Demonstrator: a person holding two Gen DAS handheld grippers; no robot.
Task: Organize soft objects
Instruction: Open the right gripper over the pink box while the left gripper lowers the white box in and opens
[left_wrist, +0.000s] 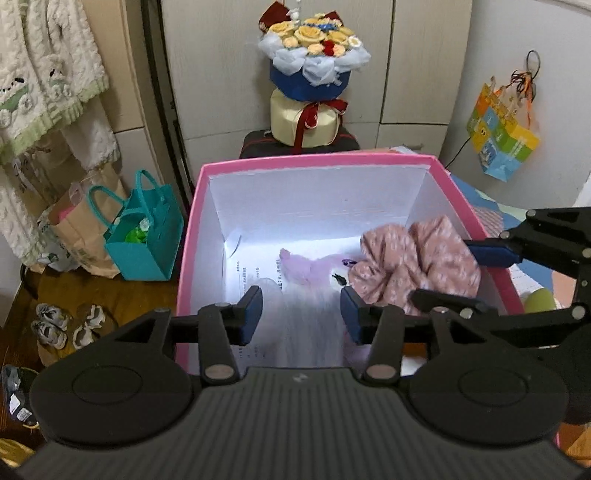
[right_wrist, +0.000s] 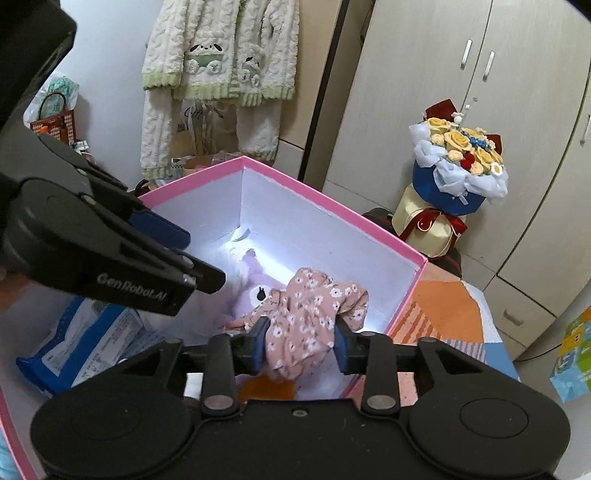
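A pink box (left_wrist: 186, 258) with a white inside stands open before me; it also shows in the right wrist view (right_wrist: 369, 221). A purple plush toy (left_wrist: 310, 269) lies on its floor, and shows in the right wrist view (right_wrist: 251, 299). My right gripper (right_wrist: 301, 343) is shut on a pink floral cloth (right_wrist: 306, 321) and holds it over the box's right side; the cloth (left_wrist: 413, 262) and right gripper (left_wrist: 461, 273) show in the left wrist view. My left gripper (left_wrist: 301, 314) is open and empty above the box's near edge.
A teal bag (left_wrist: 144, 236) and a brown paper bag (left_wrist: 70, 229) stand on the floor left of the box, with small shoes (left_wrist: 66, 325) nearby. A flower bouquet (left_wrist: 314, 74) stands behind the box against cupboards. A blue-white packet (right_wrist: 81, 343) lies at the left.
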